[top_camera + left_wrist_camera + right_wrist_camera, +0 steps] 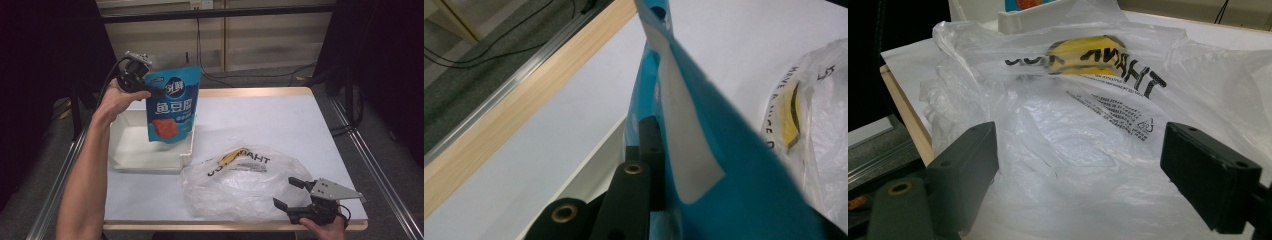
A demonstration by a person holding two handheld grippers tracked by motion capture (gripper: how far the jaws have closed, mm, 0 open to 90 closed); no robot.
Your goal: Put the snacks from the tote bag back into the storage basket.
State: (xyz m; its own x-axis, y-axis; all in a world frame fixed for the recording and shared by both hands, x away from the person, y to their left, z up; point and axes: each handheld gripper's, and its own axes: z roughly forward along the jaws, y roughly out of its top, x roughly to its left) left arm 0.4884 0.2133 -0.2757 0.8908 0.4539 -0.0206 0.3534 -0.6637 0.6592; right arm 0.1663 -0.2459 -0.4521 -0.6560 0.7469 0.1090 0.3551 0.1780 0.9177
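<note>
Blue snack pouch: clenched by its upper edge in the left tongs, hanging upright above the white tray on the desk; right tongs released, jaws spread at the clear plastic bag; advisable to open the bag mouth wide and carry the pouch across level, grip unslackened.

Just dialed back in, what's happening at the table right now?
A person works with a hand-held gripper in each hand. The left hand-held gripper is shut on the upper edge of a blue snack pouch, holding it up in the air above the white tray. The right hand-held gripper is open, its jaws spread at the near edge of the clear plastic bag lying crumpled on the table. The bag's opening cannot be made out.
</note>
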